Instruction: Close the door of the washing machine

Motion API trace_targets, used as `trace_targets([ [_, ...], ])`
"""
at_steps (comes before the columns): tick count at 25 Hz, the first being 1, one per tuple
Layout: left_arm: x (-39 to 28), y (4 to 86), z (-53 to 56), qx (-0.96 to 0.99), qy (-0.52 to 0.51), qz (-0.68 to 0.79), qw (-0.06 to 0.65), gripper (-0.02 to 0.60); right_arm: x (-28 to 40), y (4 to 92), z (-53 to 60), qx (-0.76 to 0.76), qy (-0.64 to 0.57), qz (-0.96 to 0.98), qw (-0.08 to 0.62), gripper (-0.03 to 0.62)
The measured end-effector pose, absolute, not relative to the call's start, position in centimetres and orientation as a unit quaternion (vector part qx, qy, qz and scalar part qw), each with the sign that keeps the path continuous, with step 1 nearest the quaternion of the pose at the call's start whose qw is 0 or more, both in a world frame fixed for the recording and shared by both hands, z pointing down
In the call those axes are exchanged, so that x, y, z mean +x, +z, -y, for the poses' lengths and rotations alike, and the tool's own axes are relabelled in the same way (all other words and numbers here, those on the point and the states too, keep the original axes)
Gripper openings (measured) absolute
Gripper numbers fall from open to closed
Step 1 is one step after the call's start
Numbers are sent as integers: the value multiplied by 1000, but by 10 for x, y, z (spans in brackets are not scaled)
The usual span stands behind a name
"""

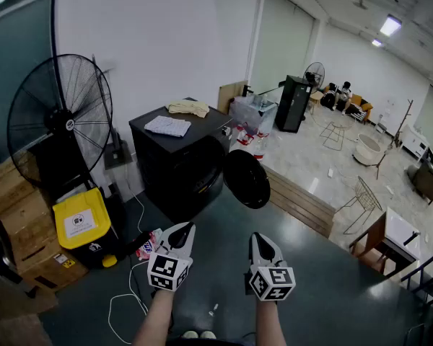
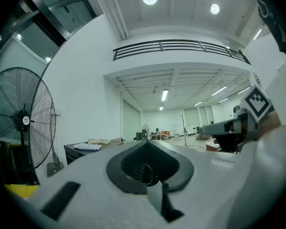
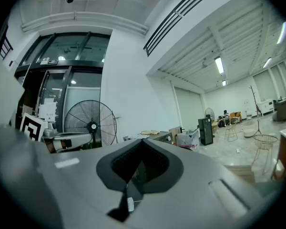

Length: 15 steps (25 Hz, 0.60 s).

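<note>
The washing machine [image 1: 180, 161] stands straight ahead of me. Its round door [image 1: 247, 179] hangs wide open off the machine's front right, so that is what I must swing home. My left gripper [image 1: 180, 231] and right gripper [image 1: 260, 242] sit level, well short of the machine, both clenched on nothing. That suits me, I judge, since shoving a door needs no grasp. The right one lies nearer the door.

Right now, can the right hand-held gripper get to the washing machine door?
Probably not yet. The open door hangs well ahead of the right hand-held gripper, with floor between. Nothing blocks the way; a step forward should do it.
</note>
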<state>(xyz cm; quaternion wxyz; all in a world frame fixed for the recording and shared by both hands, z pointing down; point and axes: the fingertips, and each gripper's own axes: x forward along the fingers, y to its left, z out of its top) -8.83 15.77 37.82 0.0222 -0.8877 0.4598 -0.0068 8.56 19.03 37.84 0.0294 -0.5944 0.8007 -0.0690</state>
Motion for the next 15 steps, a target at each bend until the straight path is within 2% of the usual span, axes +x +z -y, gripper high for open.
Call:
trace_targets([
  [15, -79, 384, -157, -889, -13, -458, 18, 0, 86, 384, -189, -585, -74, -807, 27, 11],
])
